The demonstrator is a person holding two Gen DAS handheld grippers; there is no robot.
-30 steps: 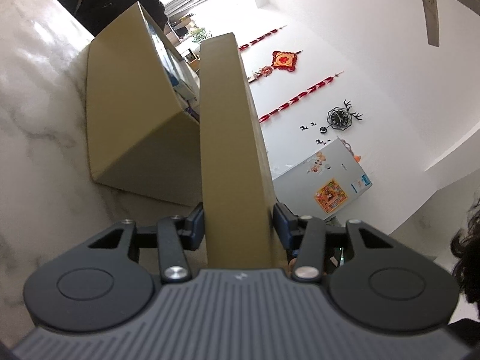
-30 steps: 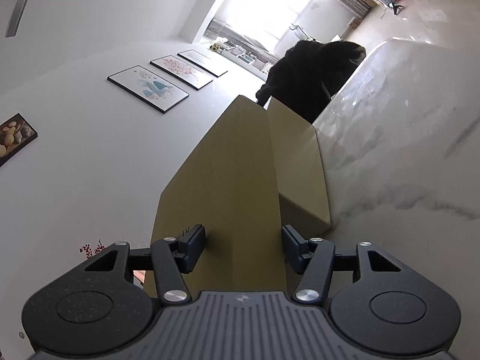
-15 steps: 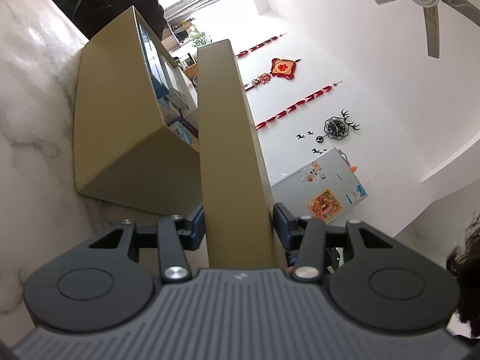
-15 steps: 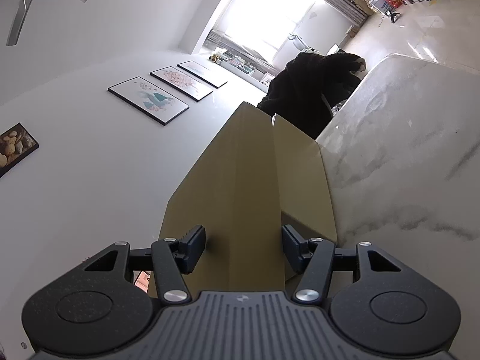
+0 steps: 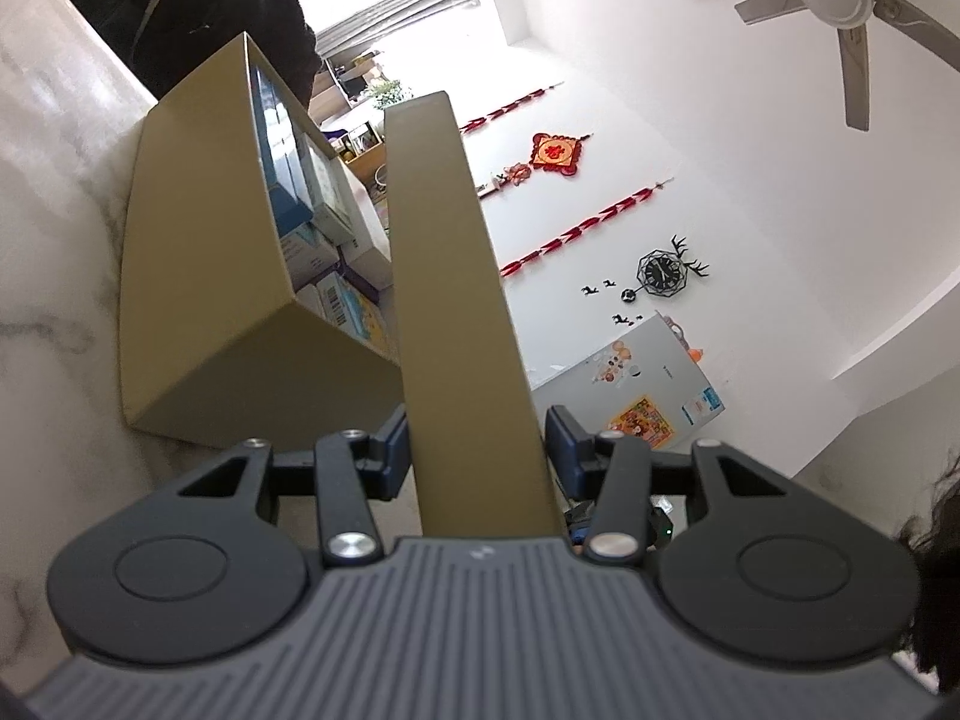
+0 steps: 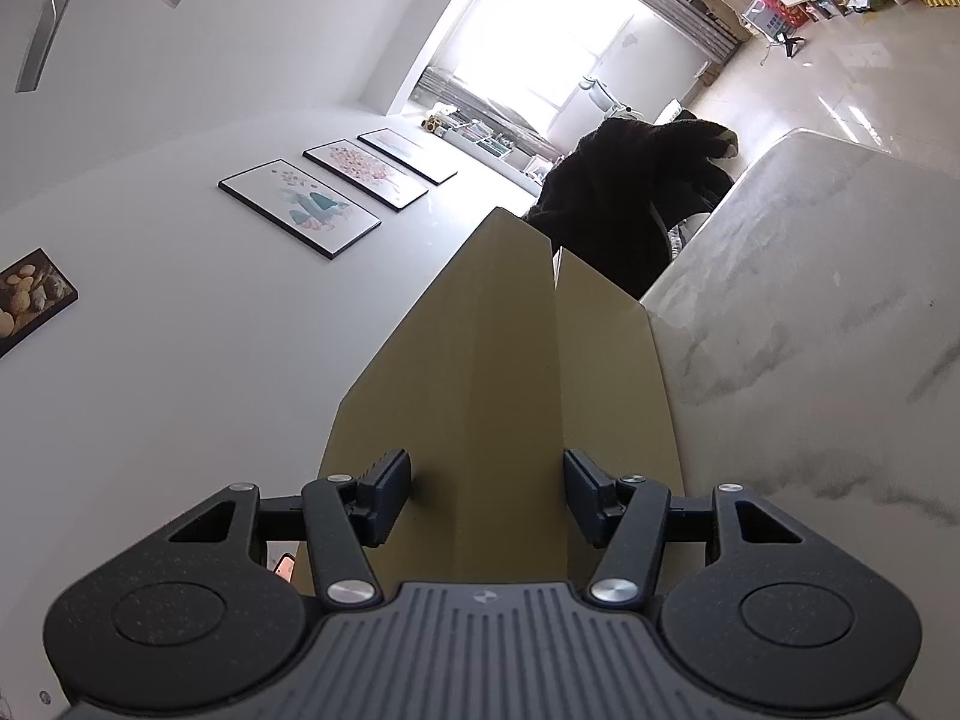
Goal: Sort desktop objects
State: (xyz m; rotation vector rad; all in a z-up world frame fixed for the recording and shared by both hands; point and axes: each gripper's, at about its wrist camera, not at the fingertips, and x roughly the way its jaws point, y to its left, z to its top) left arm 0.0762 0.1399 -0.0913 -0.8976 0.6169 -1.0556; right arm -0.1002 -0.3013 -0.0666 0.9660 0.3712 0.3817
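A: How is the tan, matte cardboard box (image 5: 204, 276) presented, and where is it located?

B: It is seen standing on the white, grey-veined marble tabletop (image 5: 54, 252), with bare marble visible around its base. Its top is open. Flat, unprinted side panels are shown, joined at sharp folded edges. Inside, blue and white packaged boxes (image 5: 300, 192) are seen stacked up to the opening.

A: What is gripped by the left gripper (image 5: 477, 441)?

B: A long tan cardboard flap (image 5: 450, 300) of the box is pinched between its dark blue pads, edge-on to the left wrist camera and rising away from the gripper.

A: And the right gripper (image 6: 487, 492)?

B: A broad tan flap (image 6: 480, 372) is bracketed by its jaws. The pads are seen at the flap's edges, but whether pressure is applied cannot be told. A narrow slit is visible between this flap and the adjoining panel (image 6: 606, 372).

A: What is seen beyond the box?

B: A person in dark clothing (image 6: 624, 204) is seen at the far edge of the tabletop.
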